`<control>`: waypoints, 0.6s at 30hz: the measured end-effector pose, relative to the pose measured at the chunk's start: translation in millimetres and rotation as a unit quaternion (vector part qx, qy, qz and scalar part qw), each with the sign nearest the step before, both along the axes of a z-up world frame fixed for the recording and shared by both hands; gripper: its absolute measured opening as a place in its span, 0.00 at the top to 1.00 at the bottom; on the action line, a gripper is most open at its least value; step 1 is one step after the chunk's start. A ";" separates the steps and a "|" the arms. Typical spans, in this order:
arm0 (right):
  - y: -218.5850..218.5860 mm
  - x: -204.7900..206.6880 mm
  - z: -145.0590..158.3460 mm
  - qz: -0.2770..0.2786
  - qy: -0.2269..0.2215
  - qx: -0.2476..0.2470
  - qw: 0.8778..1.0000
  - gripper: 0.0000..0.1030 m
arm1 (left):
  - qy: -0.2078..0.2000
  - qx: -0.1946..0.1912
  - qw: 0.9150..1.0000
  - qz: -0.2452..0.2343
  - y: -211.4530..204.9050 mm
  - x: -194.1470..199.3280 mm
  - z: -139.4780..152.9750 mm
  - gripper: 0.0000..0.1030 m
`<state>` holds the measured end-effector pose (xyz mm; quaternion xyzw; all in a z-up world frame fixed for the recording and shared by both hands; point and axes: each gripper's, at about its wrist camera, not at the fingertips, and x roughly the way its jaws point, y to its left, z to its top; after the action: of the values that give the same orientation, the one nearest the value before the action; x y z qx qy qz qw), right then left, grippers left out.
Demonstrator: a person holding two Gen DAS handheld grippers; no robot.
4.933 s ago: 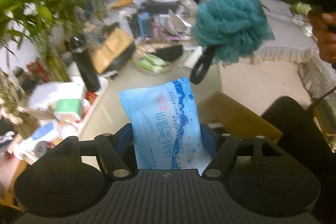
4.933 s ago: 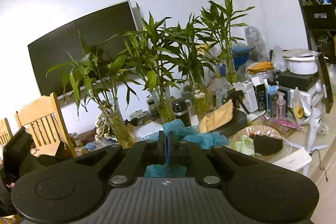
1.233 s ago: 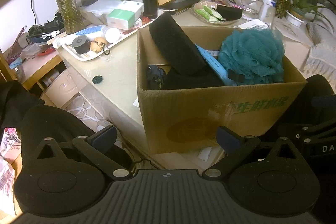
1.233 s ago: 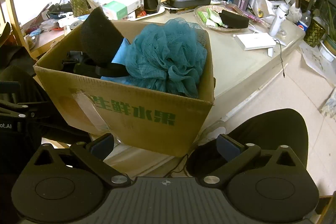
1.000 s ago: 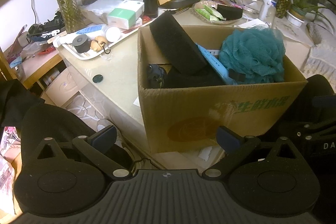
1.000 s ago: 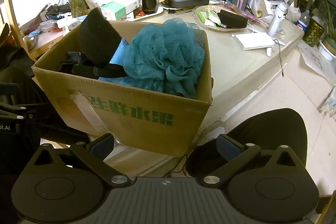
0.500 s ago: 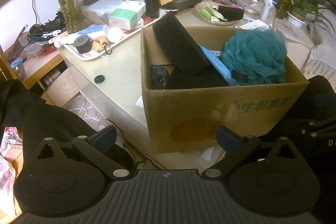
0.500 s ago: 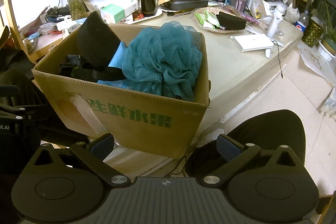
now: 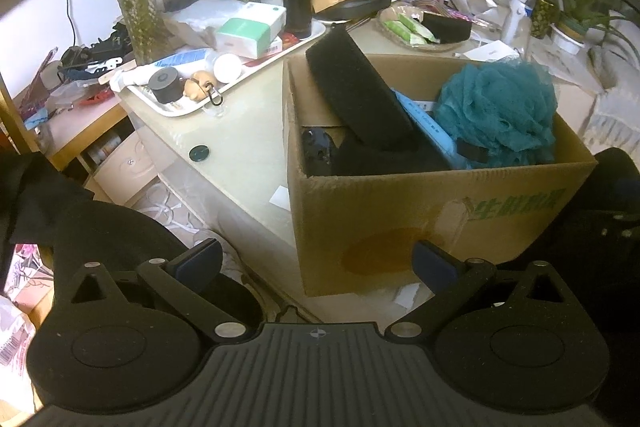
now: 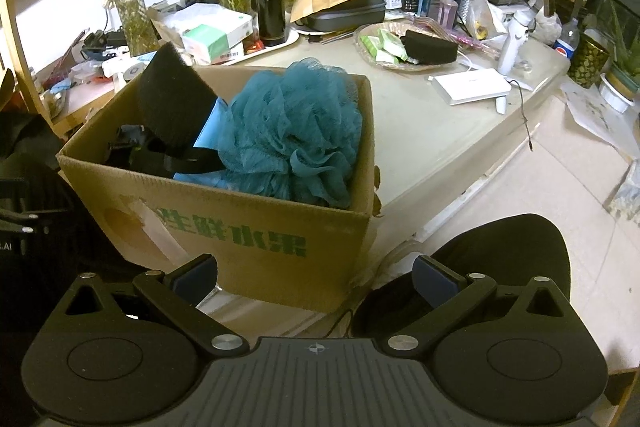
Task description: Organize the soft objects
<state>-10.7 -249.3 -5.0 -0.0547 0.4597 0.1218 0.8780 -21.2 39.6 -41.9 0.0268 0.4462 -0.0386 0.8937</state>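
Both my grippers are spread wide with nothing in them: the left gripper [image 9: 316,263] and the right gripper [image 10: 314,273] hang back from the cardboard box [image 10: 256,227], which sits on the pale table [image 10: 436,135]. The teal bath pouf [image 10: 292,131] fills the right side of the box, puffing above the rim. A black foam block [image 9: 360,91] leans against the far left corner, sticking out the top. Between them only a strip of the blue wipes pack [image 9: 428,123] shows; the rest is buried. There's some dark strappy thing [image 9: 320,147] low in the box, can't make out what. Green lettering on the box front is blurry.
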 end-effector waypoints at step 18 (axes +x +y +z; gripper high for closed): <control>-1.2 0.8 2.1 -0.007 -0.004 0.009 1.000 0.00 | -0.002 -0.002 1.000 -0.006 -1.3 -1.7 0.0 0.00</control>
<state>-9.9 -250.5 -2.9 -0.0438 0.4558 0.1196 0.8809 -23.0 38.3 -41.9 0.0275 0.4444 -0.0450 0.8943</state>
